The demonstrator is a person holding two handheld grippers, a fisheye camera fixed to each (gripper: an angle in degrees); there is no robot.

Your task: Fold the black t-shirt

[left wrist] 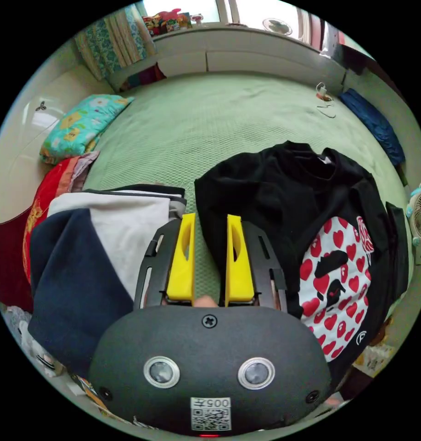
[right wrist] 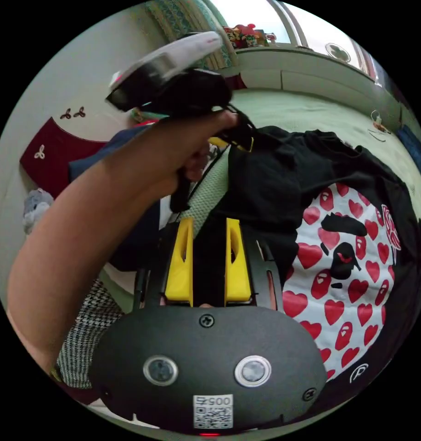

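Black t-shirt (left wrist: 283, 202) spread print-up on green bed (left wrist: 210, 119).
Left gripper view: left gripper (left wrist: 210, 219) open, jaws straddling the shirt's edge; folded clothes pile (left wrist: 95, 239) beside the shirt. Right gripper view: right gripper (right wrist: 210, 223) open over the shirt (right wrist: 274, 183); a hand (right wrist: 187, 147) holds the left gripper (right wrist: 238, 138) at the shirt's edge.

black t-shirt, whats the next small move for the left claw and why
Probably ease the left claw onto the near edge of the black t-shirt and close. Its jaws stand apart over the green bed cover right at that edge, gripping nothing, and the shirt lies bunched, heart print up, not folded.
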